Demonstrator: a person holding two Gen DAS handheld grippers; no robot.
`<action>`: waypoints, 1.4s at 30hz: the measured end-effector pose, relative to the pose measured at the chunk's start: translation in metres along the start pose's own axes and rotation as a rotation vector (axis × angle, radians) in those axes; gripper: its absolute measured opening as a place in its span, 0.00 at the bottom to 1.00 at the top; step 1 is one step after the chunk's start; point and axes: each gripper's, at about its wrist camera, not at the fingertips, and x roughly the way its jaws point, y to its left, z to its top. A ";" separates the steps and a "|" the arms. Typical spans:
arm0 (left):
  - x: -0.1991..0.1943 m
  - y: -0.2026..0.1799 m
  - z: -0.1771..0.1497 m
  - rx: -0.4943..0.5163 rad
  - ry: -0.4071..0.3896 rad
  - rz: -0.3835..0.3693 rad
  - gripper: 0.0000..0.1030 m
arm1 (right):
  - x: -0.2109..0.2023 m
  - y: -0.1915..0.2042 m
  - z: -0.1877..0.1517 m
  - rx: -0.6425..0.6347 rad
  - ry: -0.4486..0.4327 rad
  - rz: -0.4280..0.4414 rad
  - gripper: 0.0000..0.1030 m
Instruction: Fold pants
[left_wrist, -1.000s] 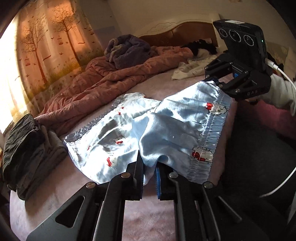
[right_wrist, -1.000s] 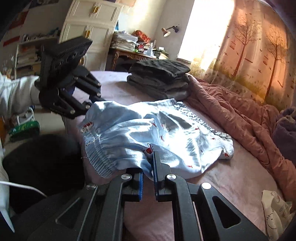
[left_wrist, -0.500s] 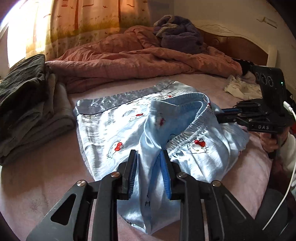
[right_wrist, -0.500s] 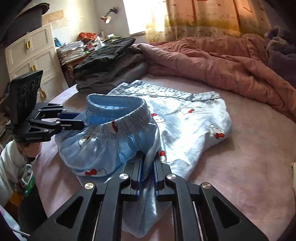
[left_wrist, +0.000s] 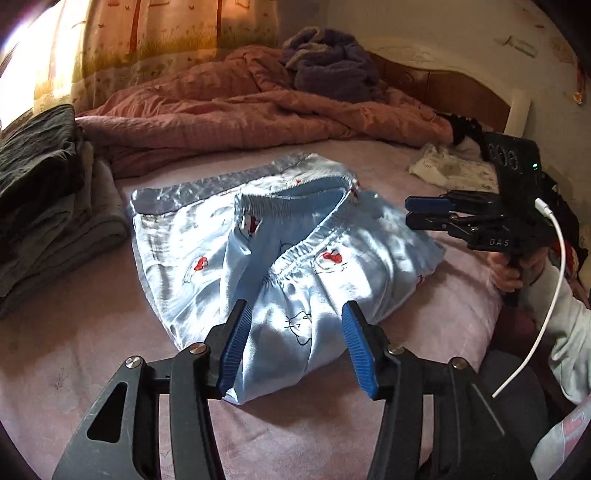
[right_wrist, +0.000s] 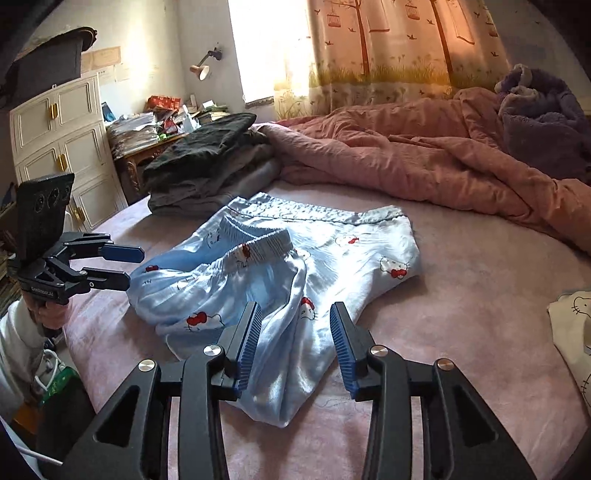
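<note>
on bed (left_wrist: 92, 350), both hand-held grippers have released folded pants (left_wrist: 280, 258).

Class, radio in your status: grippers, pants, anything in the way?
Left gripper and right gripper open, jaws apart, holding nothing. Pants folded over on the bed, waistband on top. Dark clothes stack beside, not blocking.

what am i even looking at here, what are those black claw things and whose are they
They are two hand-held grippers; a person holds one in each hand, and each carries a camera looking along its fingers. One picture comes from the left gripper, the other from the right gripper. Both stand open and hold nothing. Between them on the pink bed lie light blue cat-print pants, folded over. Around them are a stack of dark folded clothes and a rumpled pink quilt.
</note>
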 end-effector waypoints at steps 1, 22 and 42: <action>0.010 -0.001 0.002 -0.005 0.032 0.028 0.48 | 0.005 -0.001 -0.002 0.015 0.021 -0.018 0.39; 0.021 0.015 0.034 -0.045 -0.049 0.245 0.19 | -0.005 0.005 0.011 0.063 -0.084 -0.081 0.03; 0.011 0.027 -0.036 -0.124 -0.007 0.258 0.33 | -0.041 0.020 -0.043 0.039 -0.080 -0.060 0.37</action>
